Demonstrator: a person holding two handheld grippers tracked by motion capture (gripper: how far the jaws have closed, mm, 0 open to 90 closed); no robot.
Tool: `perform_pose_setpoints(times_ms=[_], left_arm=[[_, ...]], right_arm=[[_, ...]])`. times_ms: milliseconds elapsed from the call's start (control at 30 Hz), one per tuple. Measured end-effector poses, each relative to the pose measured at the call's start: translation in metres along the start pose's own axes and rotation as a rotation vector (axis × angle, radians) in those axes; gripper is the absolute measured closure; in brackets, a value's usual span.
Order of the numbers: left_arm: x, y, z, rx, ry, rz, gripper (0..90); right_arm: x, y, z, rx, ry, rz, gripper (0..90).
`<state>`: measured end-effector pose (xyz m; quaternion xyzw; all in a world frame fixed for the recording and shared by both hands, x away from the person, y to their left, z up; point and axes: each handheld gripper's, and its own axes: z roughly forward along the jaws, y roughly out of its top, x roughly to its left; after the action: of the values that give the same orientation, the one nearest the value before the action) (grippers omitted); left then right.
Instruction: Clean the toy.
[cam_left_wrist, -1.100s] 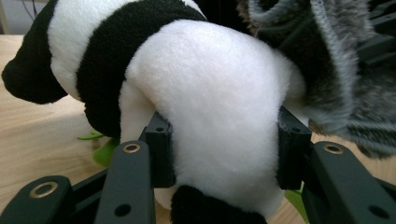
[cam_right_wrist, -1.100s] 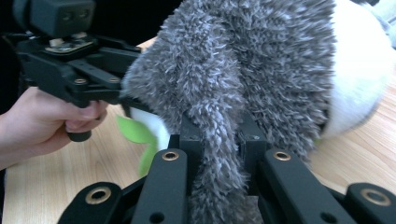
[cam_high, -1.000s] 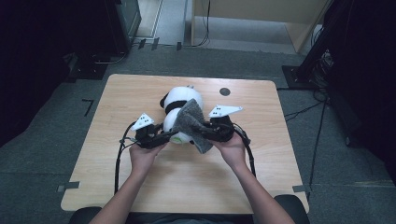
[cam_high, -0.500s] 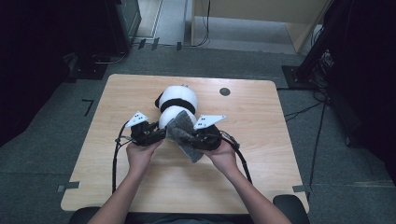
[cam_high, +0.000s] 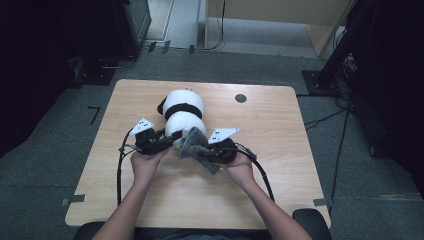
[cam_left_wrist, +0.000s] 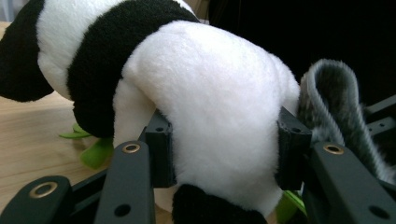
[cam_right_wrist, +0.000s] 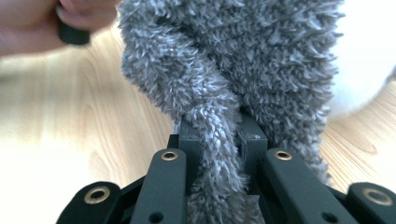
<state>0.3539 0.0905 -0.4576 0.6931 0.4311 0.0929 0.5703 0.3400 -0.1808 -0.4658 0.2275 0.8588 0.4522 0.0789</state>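
A black-and-white panda plush (cam_high: 182, 110) lies on the wooden table (cam_high: 290, 170), its head pointing away from me. My left gripper (cam_high: 172, 141) is shut on its white rear; in the left gripper view the pads (cam_left_wrist: 161, 149) press into the panda (cam_left_wrist: 210, 93) from both sides. A grey fluffy cloth (cam_high: 194, 145) hangs just right of the panda's rear, and my right gripper (cam_high: 204, 151) is shut on it. In the right gripper view the jaws (cam_right_wrist: 219, 140) pinch a twisted fold of the cloth (cam_right_wrist: 261, 60), which hides most of the panda behind it.
A small black round mark (cam_high: 240, 98) sits on the table's far right. Green felt pieces (cam_left_wrist: 95, 151) poke out under the panda. Black cables trail from both grippers toward the near edge. Dark floor and furniture surround the table.
My right gripper has come down and toward me with the grey cloth, off the panda's back to the table beside its rear. The panda now shows whole. The left gripper has hardly moved.
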Motion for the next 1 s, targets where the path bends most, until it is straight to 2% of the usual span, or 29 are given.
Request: perform_pose_setpoints(times_ms=[33, 133, 200, 300, 500, 633, 933, 1000], left_arm=[[0.002, 0.001, -0.002, -0.01, -0.001, -0.01, 51.7], [0.006, 0.004, -0.006, -0.035, -0.004, -0.002, 51.7], [0.007, 0.007, -0.005, -0.026, 0.002, 0.027, 51.5], [0.007, 0.008, -0.004, -0.029, 0.0, 0.045, 51.5], [0.013, 0.01, -0.005, -0.024, 0.014, 0.059, 51.4], [0.021, 0.012, -0.006, -0.03, 0.016, 0.045, 51.5], [0.037, 0.015, -0.008, -0.041, 0.025, 0.05, 53.3], [0.043, 0.014, -0.007, -0.037, 0.028, 0.038, 53.9]], right_arm=[[-0.001, -0.001, 0.001, 0.01, -0.006, 0.006, 77.3], [-0.006, -0.004, 0.0, 0.033, -0.023, 0.026, 77.3], [-0.009, -0.007, -0.002, 0.043, -0.042, 0.037, 77.2], [-0.013, -0.01, -0.005, 0.049, -0.067, 0.053, 77.2], [-0.026, -0.016, -0.015, 0.043, -0.105, 0.101, 76.6], [-0.035, -0.019, -0.029, 0.019, -0.147, 0.136, 76.9], [-0.055, -0.028, -0.057, -0.013, -0.217, 0.22, 77.2], [-0.059, -0.03, -0.061, -0.01, -0.221, 0.264, 77.2]])
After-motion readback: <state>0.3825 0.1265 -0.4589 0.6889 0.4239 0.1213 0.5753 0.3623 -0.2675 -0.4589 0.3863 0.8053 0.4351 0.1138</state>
